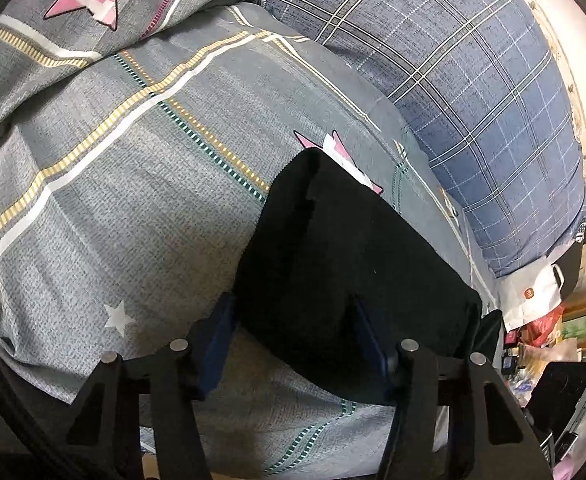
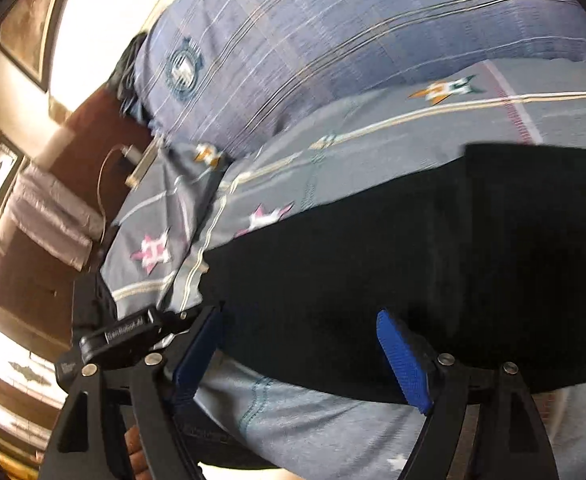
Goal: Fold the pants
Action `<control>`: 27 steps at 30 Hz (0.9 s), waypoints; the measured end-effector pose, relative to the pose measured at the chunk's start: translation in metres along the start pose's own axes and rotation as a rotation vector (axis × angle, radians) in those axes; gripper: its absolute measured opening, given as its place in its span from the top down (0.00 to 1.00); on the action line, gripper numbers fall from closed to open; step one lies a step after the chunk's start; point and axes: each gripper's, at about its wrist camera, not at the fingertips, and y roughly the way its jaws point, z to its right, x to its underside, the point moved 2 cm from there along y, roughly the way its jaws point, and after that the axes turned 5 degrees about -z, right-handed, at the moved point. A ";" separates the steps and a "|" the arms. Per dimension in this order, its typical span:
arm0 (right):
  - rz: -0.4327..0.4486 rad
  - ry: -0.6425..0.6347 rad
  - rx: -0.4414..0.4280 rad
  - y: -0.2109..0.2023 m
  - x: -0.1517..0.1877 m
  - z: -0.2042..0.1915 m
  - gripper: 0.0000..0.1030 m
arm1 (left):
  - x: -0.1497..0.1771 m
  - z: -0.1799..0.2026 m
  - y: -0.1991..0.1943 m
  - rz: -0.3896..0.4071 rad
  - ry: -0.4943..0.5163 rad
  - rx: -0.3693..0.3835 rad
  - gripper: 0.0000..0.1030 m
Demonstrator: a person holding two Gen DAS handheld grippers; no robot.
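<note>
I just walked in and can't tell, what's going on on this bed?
A person holding two handheld grippers is folding black fabric pants on a grey star-patterned bedsheet. The left gripper and the right gripper each straddle the near edge of the dark bundle, jaws apart and not clamped. A blue plaid quilt lies behind.

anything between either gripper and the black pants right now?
Nothing visible. In both wrist views the black pants lie on the grey star-print quilt, already between the fingers of the left gripper and the right gripper. Both stand open around the cloth edge; contact can't be confirmed.
</note>
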 end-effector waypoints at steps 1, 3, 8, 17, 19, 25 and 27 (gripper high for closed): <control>-0.022 -0.015 0.005 0.007 0.000 -0.005 0.20 | 0.000 0.001 0.001 0.001 0.010 -0.008 0.41; -0.060 -0.027 0.001 0.021 0.001 -0.010 0.20 | 0.000 0.006 0.007 -0.003 0.037 -0.012 0.35; -0.106 -0.056 0.035 0.032 0.008 -0.011 0.20 | 0.000 0.016 0.005 0.020 0.094 -0.022 0.76; -0.032 0.008 -0.244 -0.037 -0.019 -0.006 0.25 | 0.033 0.103 -0.063 0.284 0.402 -0.048 0.80; -0.014 -0.035 -0.267 -0.061 -0.031 -0.006 0.24 | 0.042 0.130 -0.066 0.307 0.466 -0.045 0.80; 0.077 0.028 -0.384 -0.105 -0.048 0.040 0.24 | 0.077 0.200 -0.059 0.350 0.648 -0.061 0.80; 0.122 0.076 -0.432 -0.120 -0.050 0.055 0.24 | 0.091 0.226 -0.047 0.352 0.720 -0.088 0.80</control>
